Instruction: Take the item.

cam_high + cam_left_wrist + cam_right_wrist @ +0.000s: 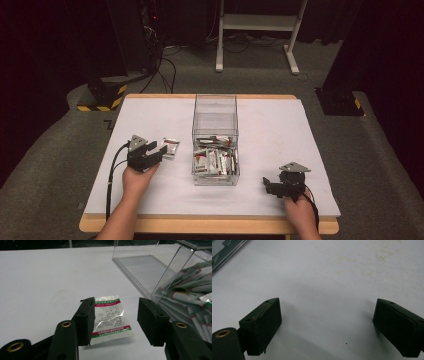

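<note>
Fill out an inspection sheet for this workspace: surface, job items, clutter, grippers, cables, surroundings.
Surface: white table top with a wooden edge, faint stains in the right gripper view.
Job's things: one white sachet with red and green bands lying flat left of the clear plastic box; more sachets piled in the box's near end.
Clutter: nothing seen.
Grippers: left gripper open, sachet between the jaws, pads not pressing; right gripper open over bare table.
Cables: black cable trails from the left gripper.
Surroundings: grey carpet, white stand legs, black-and-yellow striped base.
</note>
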Motion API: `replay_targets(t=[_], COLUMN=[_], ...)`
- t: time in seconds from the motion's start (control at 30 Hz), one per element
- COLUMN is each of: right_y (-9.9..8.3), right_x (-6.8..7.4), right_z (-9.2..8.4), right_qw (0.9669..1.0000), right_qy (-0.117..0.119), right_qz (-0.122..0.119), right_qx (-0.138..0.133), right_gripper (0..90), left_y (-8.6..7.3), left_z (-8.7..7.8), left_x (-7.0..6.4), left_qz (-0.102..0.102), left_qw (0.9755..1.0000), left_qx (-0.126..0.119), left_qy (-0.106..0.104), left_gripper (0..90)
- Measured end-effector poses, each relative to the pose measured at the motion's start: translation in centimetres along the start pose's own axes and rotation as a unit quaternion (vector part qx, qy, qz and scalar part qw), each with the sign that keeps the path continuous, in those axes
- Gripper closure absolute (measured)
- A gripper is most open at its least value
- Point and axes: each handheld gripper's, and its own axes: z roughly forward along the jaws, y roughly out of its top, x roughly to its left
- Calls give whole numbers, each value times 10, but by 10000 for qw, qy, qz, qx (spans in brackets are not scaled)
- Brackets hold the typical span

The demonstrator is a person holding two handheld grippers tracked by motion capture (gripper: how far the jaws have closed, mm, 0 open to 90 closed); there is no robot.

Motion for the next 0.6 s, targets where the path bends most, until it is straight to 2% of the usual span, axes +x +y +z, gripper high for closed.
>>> replay_targets(t=[0.3,0.4,0.6], right_y=[0,0,0], right_x=[0,0,0], right_z=[0,0,0], right_qw=[10000,10000,10000], right_qy=[0,0,-1], right_qz=[0,0,-2], right_qx=[1,1,1], right_gripper=[80,80,80], left_y=[-15,-22,-35], left_z=[-17,-22,-29], left_x=[8,9,7], left_qz=[34,29,226], left_qw=[9998,9996,9980], left_qx=[181,289,575], left_qy=[75,-46,-98], left_gripper=[474,468,453])
